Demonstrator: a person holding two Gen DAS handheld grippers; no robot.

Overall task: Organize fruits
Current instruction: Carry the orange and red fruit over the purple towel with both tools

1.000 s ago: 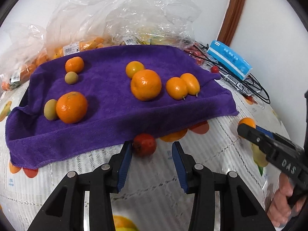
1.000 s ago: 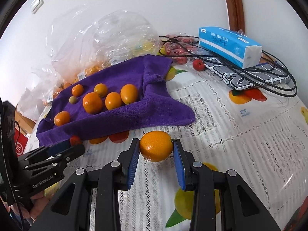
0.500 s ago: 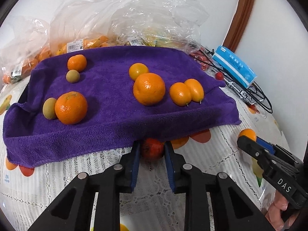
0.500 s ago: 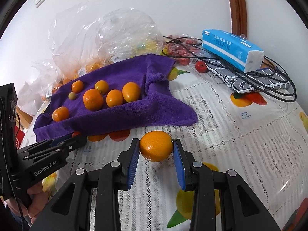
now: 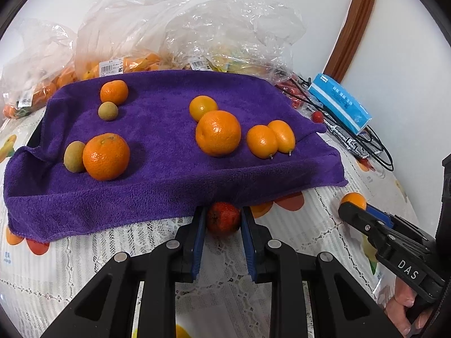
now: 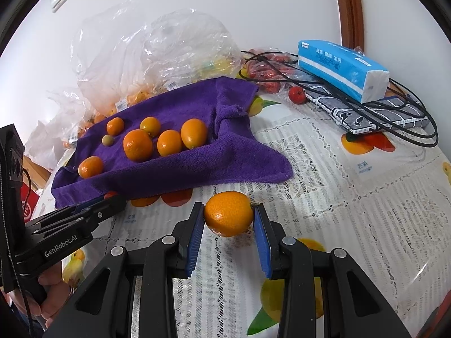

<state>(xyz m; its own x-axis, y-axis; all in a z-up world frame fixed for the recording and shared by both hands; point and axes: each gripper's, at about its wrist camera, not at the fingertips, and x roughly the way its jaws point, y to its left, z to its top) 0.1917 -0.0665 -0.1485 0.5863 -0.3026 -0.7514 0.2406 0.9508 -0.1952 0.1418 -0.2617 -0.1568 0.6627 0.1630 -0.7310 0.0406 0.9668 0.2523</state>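
At towel's (image 5: pixel 169 186) near edge, left hand-held gripper (image 5: pixel 222 219) clamping red fruit (image 5: pixel 223 217), right hand-held gripper (image 6: pixel 229 219) gripping tangerine (image 6: pixel 229 213).

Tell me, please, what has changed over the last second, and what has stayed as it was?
The left gripper moved forward to the purple towel's edge and closed its open jaws on the small red fruit there. The right gripper stayed put, clamped on the orange on the tablecloth. The fruits on the towel, the plastic bags and the tissue pack did not move.
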